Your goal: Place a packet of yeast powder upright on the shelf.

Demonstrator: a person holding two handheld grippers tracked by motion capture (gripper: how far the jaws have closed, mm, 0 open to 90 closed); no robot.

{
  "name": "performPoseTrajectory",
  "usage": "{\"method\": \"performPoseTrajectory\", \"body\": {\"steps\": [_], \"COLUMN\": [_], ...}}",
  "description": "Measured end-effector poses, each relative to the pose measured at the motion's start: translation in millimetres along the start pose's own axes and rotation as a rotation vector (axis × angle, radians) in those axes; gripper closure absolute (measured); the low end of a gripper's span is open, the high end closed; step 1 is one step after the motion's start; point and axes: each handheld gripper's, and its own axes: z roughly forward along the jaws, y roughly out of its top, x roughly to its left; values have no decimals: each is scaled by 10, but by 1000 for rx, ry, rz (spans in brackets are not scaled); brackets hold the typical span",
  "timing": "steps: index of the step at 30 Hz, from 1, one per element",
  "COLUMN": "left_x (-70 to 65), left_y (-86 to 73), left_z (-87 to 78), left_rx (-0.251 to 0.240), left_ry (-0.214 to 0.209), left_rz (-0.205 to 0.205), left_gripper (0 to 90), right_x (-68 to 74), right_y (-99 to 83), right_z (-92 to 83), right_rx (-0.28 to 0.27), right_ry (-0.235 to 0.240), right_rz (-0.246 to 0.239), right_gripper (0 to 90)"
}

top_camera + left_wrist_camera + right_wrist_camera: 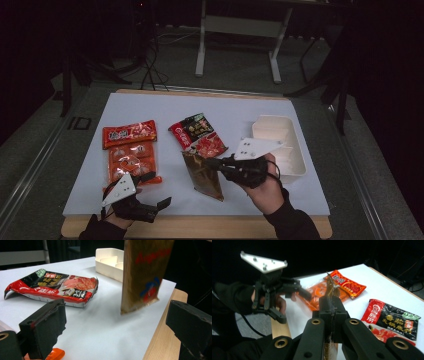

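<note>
A: From the high view we see the right gripper (pixel 200 162) clamped shut on the top edge of a brown pouch (pixel 205 179), which hangs at a slant over the middle of the table (pixel 150 105), near the front.

B: And the left gripper (pixel 159 196) sits at the near left corner, jaws spread wide, nothing between them. Just beyond it lies an orange snack pack (pixel 130 162), with a red packet (pixel 129 133) touching its far end.

A: We count four bags in all: those two, the brown pouch, and a red-and-black packet (pixel 198 134) just beyond the pouch. One white tray (pixel 292 172) stands at the right.

B: In the left gripper view the pouch (pixel 143 275) hangs clear of the table, partly hiding the tray (pixel 107 265). The red-and-black packet (pixel 53 287) lies flat to the left.

A: In the right gripper view our jaws are pressed together on the pouch's edge (pixel 331 288). The left gripper (pixel 294 302) stands open beyond, in front of the orange pack (pixel 317 293); the red packet (pixel 347 285) and red-and-black packet (pixel 393 320) lie to the right.
</note>
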Motion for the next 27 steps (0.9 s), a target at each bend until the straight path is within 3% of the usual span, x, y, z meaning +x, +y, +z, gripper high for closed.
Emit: {"method": "performPoseTrajectory", "body": {"steps": [6, 16, 21, 27], "left_x": [-4, -11, -14, -16], "left_y": [-1, -7, -12, -15], "left_z": [0, 17, 27, 31], "left_rx": [4, 14, 19, 20], "left_ry": [-1, -4, -5, -4], "left_rz": [3, 5, 3, -1], "left_gripper": [36, 36, 36, 37], "right_x": [-239, -482, -604, -715], "right_y": [69, 82, 80, 139], "right_z": [-198, -374, -465, -603], "right_rx": [-41, -39, -65, -88], "right_ry": [-13, -92, -104, -146], "right_rz": [47, 31, 45, 30], "right_gripper": [898, 897, 897, 897]}}
